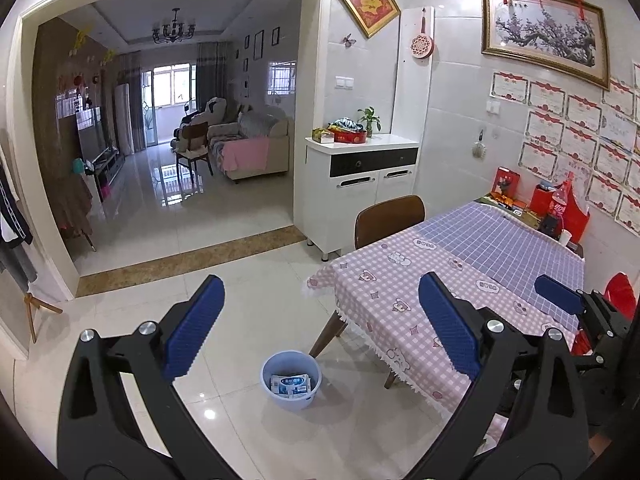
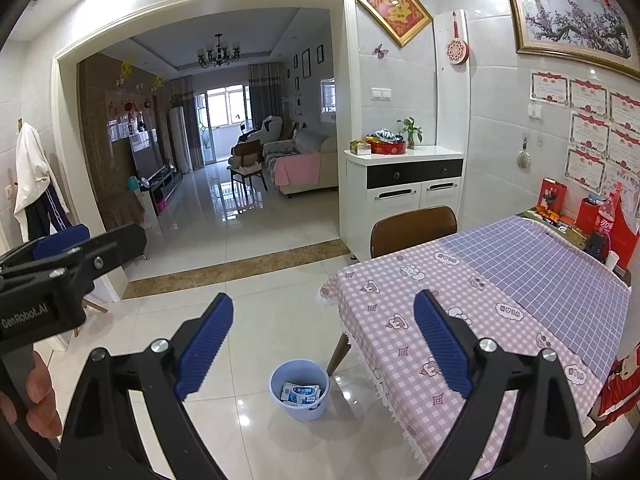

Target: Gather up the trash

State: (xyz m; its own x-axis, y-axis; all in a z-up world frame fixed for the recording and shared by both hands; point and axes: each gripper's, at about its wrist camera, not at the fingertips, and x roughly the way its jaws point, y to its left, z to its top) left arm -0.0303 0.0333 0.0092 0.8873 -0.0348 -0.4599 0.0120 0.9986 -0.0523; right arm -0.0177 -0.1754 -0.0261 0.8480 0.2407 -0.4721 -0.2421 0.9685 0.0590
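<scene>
Both the left gripper [image 1: 320,328] and right gripper [image 2: 324,344] gape empty over bare floor [image 1: 248,280], the bin [image 1: 291,385] holding wrappers [image 1: 291,384] just beside the table's [image 1: 400,280] fringed edge.

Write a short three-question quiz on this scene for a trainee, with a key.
1. True or false: the left gripper holds a piece of trash.
2. Where does the blue bin stand? A) on the table B) on the floor by the table corner C) on the white cabinet
3. Fill in: the bin holds blue-and-white ____.

Key: 1 false, both it and the right gripper are open and empty; 2 B, beside the checked tablecloth; 3 packets.
</scene>
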